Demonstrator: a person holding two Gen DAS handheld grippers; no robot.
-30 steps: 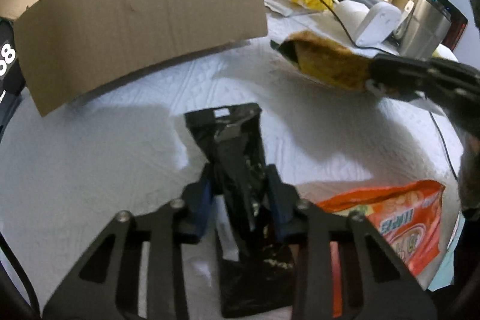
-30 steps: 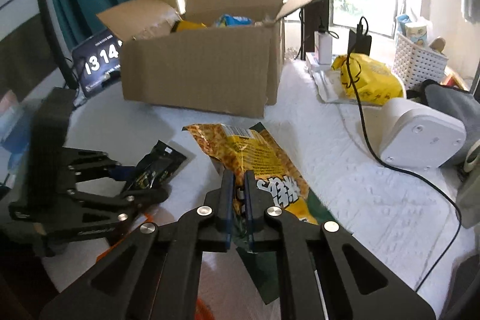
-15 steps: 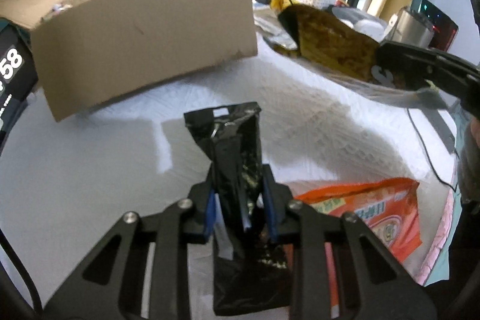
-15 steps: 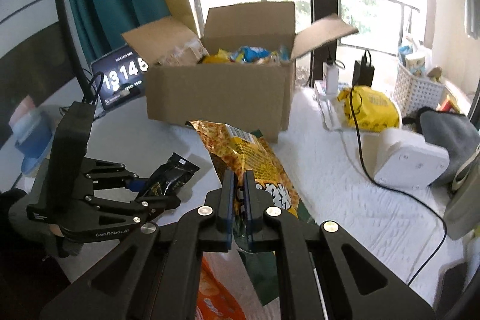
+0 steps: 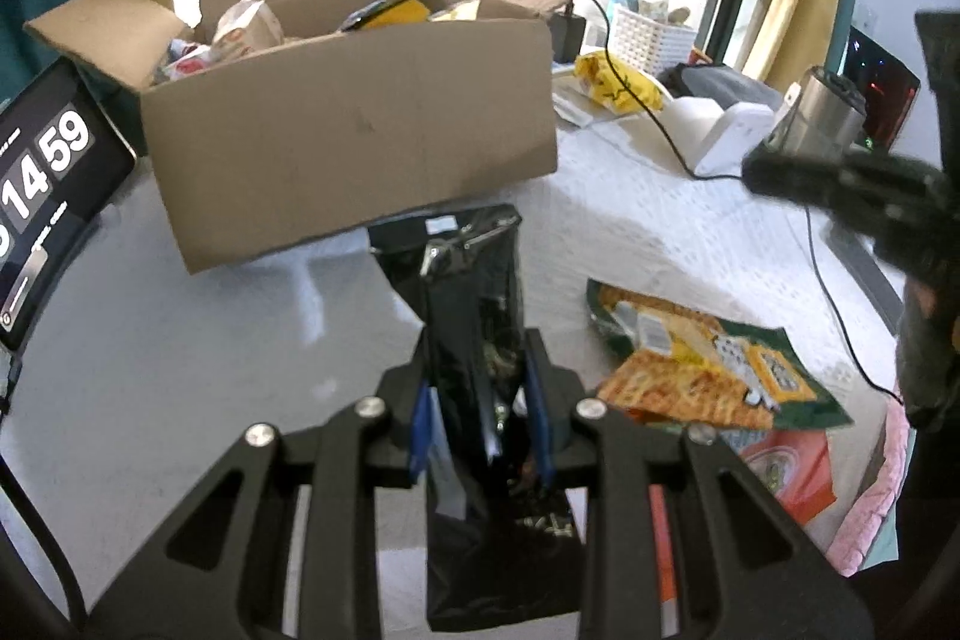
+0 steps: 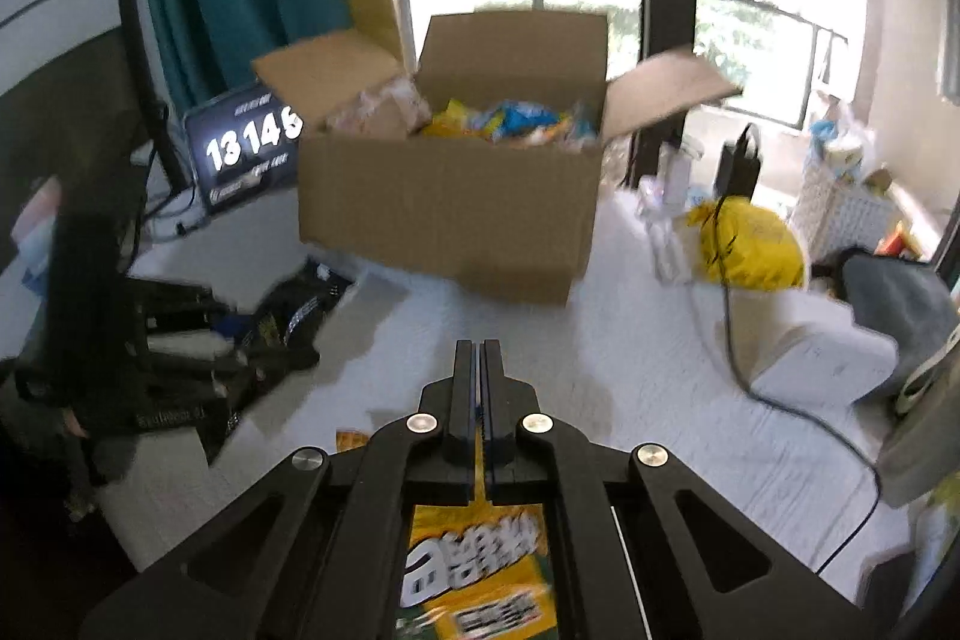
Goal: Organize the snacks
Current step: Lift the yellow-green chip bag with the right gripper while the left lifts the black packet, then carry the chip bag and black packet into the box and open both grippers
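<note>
The left tool (image 5: 480, 418) squeezes a black snack bag (image 5: 474, 316). The right tool (image 6: 478, 358) is closed tight, holding nothing.

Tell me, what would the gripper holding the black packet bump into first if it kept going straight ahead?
Probably the cardboard box: the left gripper, shut on the black packet, points at its front wall. Depth is hard to judge; it might reach the table first.

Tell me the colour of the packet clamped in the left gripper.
Glossy black packet, with a small white label near its top edge; the left wrist view shows it best.
</note>
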